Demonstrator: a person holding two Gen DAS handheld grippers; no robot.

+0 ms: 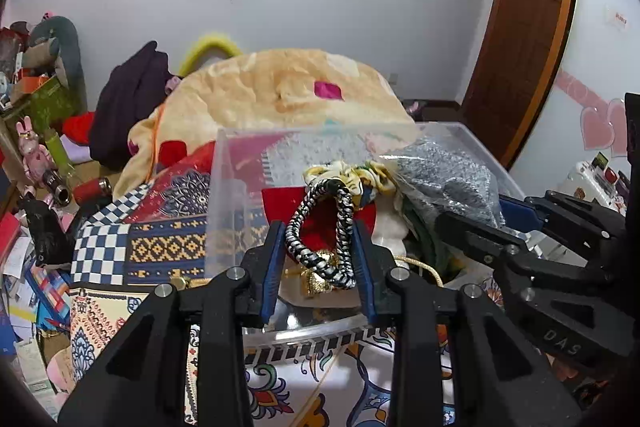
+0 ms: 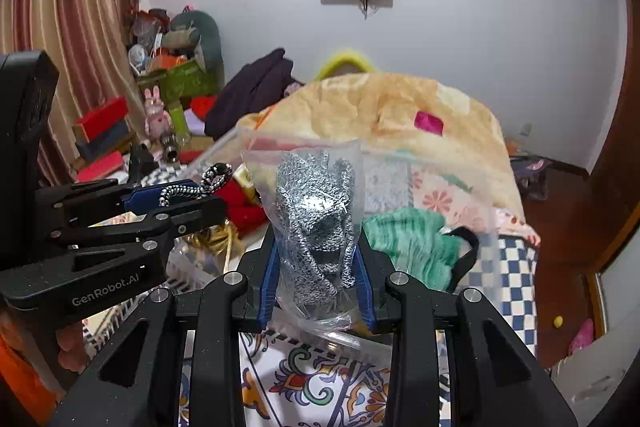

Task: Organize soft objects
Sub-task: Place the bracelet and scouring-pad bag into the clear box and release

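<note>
My left gripper [image 1: 320,247] is shut on a black-and-white braided cord loop [image 1: 320,227] and holds it over the near edge of a clear plastic bin [image 1: 224,187]. The cord also shows in the right wrist view [image 2: 196,187], with the left gripper [image 2: 212,197] around it. My right gripper [image 2: 318,267] is shut on a clear plastic bag of grey-silver knit [image 2: 316,219]; the bag also shows in the left wrist view [image 1: 448,179], at the bin's right side, with the right gripper [image 1: 468,227] on it. The bin holds red fabric [image 1: 284,203], a floral scrunchie [image 1: 360,175] and green knit [image 2: 412,235].
The bin stands on a patterned cloth [image 1: 168,251] with a checkered border. A large peach plush cushion [image 1: 280,87] lies behind it. Cluttered boxes and toys [image 1: 36,131] fill the left side. A wooden door [image 1: 528,27] is at the right.
</note>
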